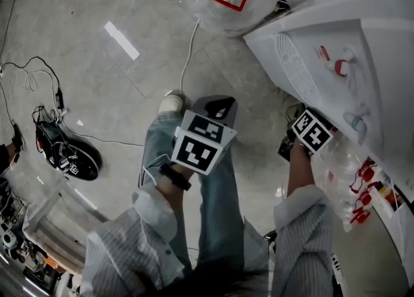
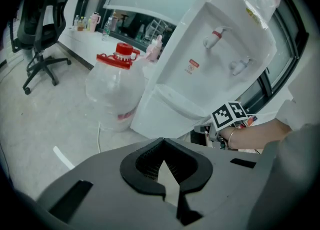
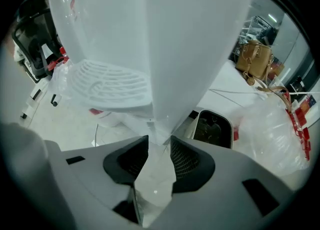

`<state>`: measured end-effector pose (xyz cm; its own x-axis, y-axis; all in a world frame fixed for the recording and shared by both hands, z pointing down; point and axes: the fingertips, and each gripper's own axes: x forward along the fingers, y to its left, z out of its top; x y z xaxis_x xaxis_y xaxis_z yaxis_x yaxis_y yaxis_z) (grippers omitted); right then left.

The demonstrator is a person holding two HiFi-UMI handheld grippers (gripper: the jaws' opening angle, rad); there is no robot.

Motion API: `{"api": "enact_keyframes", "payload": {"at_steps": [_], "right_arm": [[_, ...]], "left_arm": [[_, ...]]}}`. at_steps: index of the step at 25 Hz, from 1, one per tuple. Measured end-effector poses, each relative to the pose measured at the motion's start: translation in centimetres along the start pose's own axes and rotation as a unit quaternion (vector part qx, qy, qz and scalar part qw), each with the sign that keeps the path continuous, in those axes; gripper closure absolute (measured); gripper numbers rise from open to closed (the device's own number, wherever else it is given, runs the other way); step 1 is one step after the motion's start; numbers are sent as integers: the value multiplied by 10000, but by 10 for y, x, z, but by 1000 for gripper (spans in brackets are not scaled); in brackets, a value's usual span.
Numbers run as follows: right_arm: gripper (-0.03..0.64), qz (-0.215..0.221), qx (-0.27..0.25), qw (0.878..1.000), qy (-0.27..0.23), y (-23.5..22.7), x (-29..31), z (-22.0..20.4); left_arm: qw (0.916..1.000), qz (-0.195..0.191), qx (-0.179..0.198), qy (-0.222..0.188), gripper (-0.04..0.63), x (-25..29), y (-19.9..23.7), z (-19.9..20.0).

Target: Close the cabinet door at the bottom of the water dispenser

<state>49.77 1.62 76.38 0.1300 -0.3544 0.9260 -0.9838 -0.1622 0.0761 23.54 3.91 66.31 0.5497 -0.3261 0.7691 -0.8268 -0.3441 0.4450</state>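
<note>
The white water dispenser stands at the right, with a red and a blue tap. In the right gripper view the edge of its white cabinet door runs down between the jaws, and my right gripper is shut on that edge. The head view shows this gripper low against the dispenser's front. The left gripper view takes in the dispenser and the right hand at its base. My left gripper is shut with nothing in it and hangs over the person's leg, apart from the dispenser.
A large water bottle with a red cap stands left of the dispenser, a white cable trailing from it. Bagged bottles lie at the right. A black device with cables sits on the floor at left. An office chair stands farther off.
</note>
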Motion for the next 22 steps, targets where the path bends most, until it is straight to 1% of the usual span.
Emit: {"api": "enact_keyframes", "payload": {"at_steps": [2, 7, 13, 17, 22], "right_arm": [[477, 14, 24, 10000, -4, 13, -11, 0], [478, 86, 338, 9992, -173, 41, -53, 3], [477, 279, 708, 9948, -681, 89, -125, 29], [477, 549, 920, 9872, -1183, 126, -189, 57], [477, 1176, 1226, 9729, -1567, 167, -280, 80]], "left_arm": [[9999, -80, 73, 5, 584, -9, 3, 5], [9980, -334, 537, -21, 584, -34, -4, 26], [9924, -584, 1081, -81, 584, -89, -11, 57], [9876, -743, 1367, -212, 584, -134, -14, 83], [9821, -917, 1578, -469, 584, -199, -29, 115]]}}
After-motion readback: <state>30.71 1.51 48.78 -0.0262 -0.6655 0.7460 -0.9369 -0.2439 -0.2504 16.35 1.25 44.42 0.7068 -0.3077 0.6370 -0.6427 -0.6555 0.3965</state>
